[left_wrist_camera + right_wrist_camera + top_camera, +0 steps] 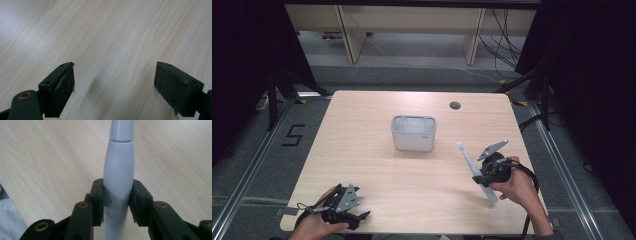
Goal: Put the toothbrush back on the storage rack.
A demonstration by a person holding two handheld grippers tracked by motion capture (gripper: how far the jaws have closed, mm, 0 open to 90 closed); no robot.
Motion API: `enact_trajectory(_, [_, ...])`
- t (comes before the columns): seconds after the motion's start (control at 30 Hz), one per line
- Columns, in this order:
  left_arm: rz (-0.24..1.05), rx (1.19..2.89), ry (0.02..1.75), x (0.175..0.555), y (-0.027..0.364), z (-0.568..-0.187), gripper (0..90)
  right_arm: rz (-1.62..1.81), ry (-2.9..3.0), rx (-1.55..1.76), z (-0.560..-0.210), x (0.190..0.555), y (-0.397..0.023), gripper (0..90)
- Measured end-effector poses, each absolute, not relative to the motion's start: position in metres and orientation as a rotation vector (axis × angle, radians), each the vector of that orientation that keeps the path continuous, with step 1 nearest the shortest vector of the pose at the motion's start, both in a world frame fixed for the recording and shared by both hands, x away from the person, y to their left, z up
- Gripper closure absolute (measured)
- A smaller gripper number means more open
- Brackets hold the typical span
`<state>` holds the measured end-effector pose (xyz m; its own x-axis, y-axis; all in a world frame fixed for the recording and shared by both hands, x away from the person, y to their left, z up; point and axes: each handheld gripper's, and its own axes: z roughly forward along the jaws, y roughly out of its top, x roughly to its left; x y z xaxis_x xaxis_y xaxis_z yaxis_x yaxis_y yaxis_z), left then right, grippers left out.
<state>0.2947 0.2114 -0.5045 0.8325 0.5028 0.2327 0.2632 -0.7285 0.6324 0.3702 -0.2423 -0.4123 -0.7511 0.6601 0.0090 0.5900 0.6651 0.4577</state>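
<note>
the right gripper (482,176) is clamped on the thick handle of a white electric toothbrush (474,169), both pads pressed against its sides. the toothbrush is off the wooden table (362,150) at the near right, tilted, with its brush head pointing far and left and its base toward the near edge. a grey rectangular container (413,133) stands upright near the table's middle, well apart from the brush. the left gripper (343,206) rests at the near left corner, jaws wide apart with nothing between them.
</note>
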Motion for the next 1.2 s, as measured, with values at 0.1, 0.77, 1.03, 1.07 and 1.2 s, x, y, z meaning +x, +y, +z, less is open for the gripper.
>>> enact_trajectory(0.1, [0.524, 2.431, 0.54, 0.295, 0.212, -0.503, 16.4, 0.726, 2.662, 1.051, -0.406, 0.37, -0.246, 67.0])
enact_trajectory(0.77, [0.524, 2.427, 0.544, 0.295, 0.213, -0.503, 16.4, 1.147, 2.351, 1.044, -0.387, 0.383, -0.256, 66.9])
enact_trajectory(1.03, [0.529, 2.409, 0.558, 0.295, 0.212, -0.504, 16.3, 1.268, 2.312, 0.997, -0.385, 0.396, -0.245, 66.9])
enact_trajectory(1.07, [0.523, 2.43, 0.539, 0.295, 0.212, -0.503, 16.4, 1.279, 2.293, 0.99, -0.385, 0.397, -0.243, 66.9])
enact_trajectory(1.2, [0.522, 2.418, 0.55, 0.295, 0.212, -0.504, 16.4, 1.3, 2.286, 0.984, -0.383, 0.403, -0.238, 66.9])
